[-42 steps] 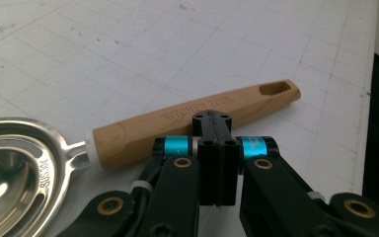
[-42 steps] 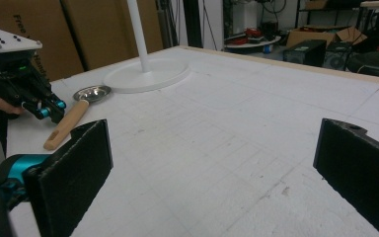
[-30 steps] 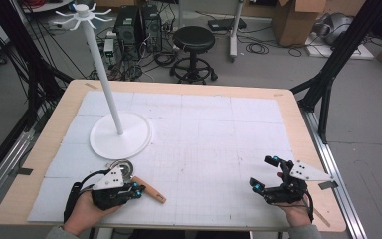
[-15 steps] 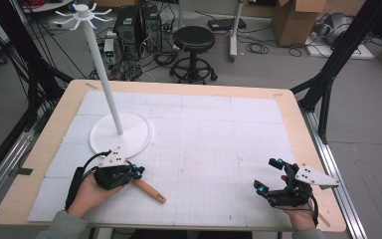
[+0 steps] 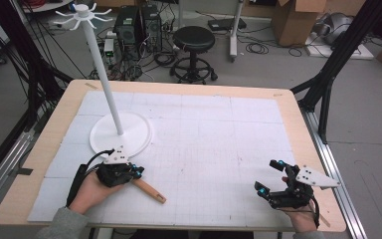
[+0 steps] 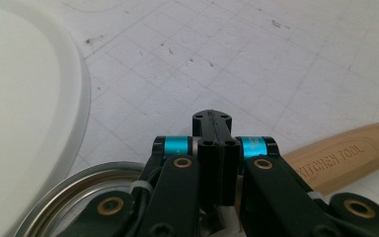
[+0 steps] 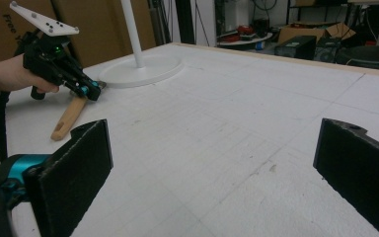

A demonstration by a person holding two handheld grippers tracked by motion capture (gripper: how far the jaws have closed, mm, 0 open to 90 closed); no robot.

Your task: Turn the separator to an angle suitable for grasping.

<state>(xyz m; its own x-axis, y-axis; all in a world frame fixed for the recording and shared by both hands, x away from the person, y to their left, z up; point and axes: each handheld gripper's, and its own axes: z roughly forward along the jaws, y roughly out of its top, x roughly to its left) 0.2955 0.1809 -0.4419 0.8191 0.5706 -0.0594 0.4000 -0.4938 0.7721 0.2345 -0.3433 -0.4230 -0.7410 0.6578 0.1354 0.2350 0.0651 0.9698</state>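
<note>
- Black jaws of the right gripper [image 5: 278, 183] stand wide apart over the near right of the tabletop [image 5: 288, 112], holding nothing; in the right gripper view the two pads [image 7: 81, 163] frame bare white gridded surface.
- Grey three-cornered plate [image 5: 313, 177] tops the right gripper, with the person's right hand [image 5: 301, 221] behind it at the near edge.
- Wooden handle [image 5: 149, 190] of the kitchen tool lies flat on the near left of the tabletop, its free end pointing toward the near centre; the words "KITCHEN TOOL" are pressed into the wood in the left gripper view [image 6: 345, 158].
- Left gripper [image 5: 135, 172], held in the person's left hand [image 5: 87, 191], sits low over the head end of the tool; its jaws are pressed together. Whether anything is pinched between them cannot be told.
- Round metal rim [image 6: 79, 197], the tool's head, lies just below and to the left of the left gripper in its own view, beside the edge of the white base.
- White round base [image 5: 122, 134] of the stand lies just beyond the left gripper; its thin white pole [image 5: 102, 64] rises upright to a crown of hooks [image 5: 82, 15].
- Beyond the far edge, on the floor: a black stool [image 5: 194, 42], computer cases [image 5: 137, 25] and cardboard boxes [image 5: 293, 20].
</note>
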